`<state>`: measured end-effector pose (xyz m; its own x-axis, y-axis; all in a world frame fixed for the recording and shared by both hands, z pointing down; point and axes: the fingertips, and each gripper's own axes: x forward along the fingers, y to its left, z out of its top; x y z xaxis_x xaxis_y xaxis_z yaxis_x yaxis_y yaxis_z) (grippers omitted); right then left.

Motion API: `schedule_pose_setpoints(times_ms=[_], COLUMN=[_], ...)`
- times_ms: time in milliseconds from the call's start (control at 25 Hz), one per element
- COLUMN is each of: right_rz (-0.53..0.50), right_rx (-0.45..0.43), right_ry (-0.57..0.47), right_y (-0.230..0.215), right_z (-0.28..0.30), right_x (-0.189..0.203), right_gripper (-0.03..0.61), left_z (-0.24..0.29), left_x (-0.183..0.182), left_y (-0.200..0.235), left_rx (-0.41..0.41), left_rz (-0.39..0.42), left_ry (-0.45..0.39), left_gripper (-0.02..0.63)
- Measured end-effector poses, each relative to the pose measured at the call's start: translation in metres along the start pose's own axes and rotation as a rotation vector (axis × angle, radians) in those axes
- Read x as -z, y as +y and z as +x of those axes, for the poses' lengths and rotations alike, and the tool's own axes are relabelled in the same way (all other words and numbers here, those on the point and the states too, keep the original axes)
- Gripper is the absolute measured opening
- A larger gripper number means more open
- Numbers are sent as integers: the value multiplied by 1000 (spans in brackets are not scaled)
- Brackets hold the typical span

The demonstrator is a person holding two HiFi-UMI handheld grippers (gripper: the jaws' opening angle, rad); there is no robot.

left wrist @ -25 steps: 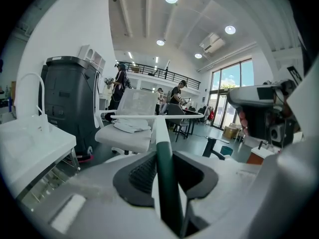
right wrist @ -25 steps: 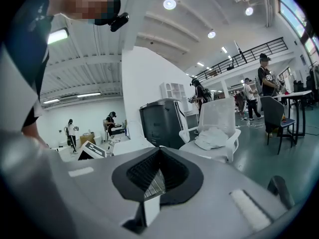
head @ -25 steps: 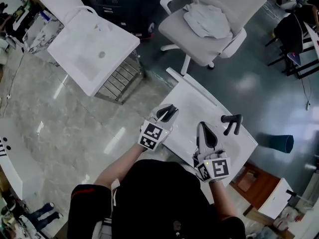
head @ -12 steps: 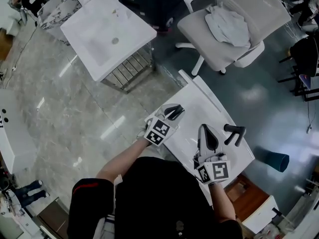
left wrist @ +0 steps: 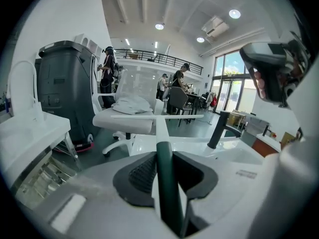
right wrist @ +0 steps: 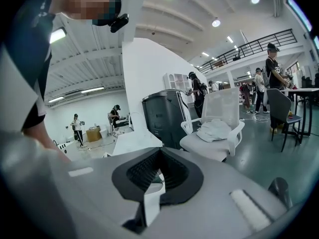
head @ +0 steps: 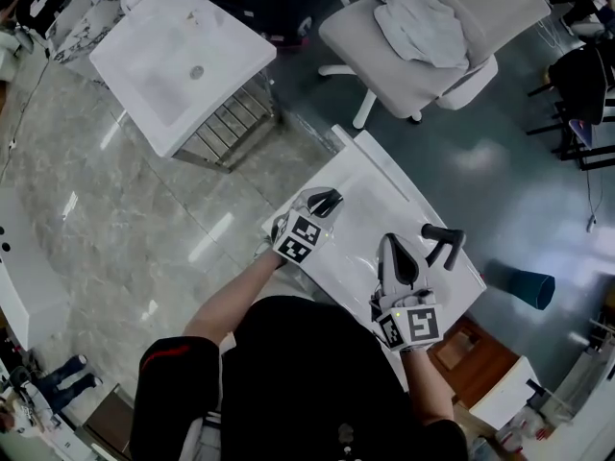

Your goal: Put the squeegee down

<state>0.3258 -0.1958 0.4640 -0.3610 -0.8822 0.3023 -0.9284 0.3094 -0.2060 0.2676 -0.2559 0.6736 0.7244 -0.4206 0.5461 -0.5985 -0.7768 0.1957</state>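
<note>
The squeegee has a dark green handle [left wrist: 166, 190] and a white neck that ends in a thin white blade [left wrist: 157, 116]. My left gripper [left wrist: 162, 156] is shut on the handle, and the blade points ahead over the white sink counter [left wrist: 234, 176]. In the head view the left gripper [head: 325, 200] hangs over the counter's near left corner [head: 370, 195]; the squeegee itself is hard to pick out against the white top there. My right gripper [head: 396, 257] is over the counter's near right side, jaws together with nothing between them [right wrist: 159, 156].
A black faucet [head: 440, 243] stands on the counter to the right of the right gripper, seen too in the left gripper view as the faucet [left wrist: 218, 129]. A white office chair [head: 432, 27] with cloth is beyond. A second white basin [head: 178, 60] stands far left. A teal bin [head: 524, 284] is at right.
The left gripper has sunk toward the counter with the squeegee still in it. The right gripper has barely shifted. The head camera's view has swung a little.
</note>
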Motion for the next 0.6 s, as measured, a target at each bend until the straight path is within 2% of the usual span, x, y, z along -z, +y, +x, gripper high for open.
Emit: schedule_pose_setpoints(times_ms=[440, 600], right_rz=[16, 14], right_rx=[51, 46], right_ry=[23, 27], right_y=[-19, -19], right_z=[-5, -3], right_x=[6, 6], right_gripper=[2, 2], left_z=[42, 51], left_x=[43, 52], left_y=[11, 17], left_rx=[1, -8], left_rz=[-14, 32], left_ry=[143, 184], left_gripper=[106, 106])
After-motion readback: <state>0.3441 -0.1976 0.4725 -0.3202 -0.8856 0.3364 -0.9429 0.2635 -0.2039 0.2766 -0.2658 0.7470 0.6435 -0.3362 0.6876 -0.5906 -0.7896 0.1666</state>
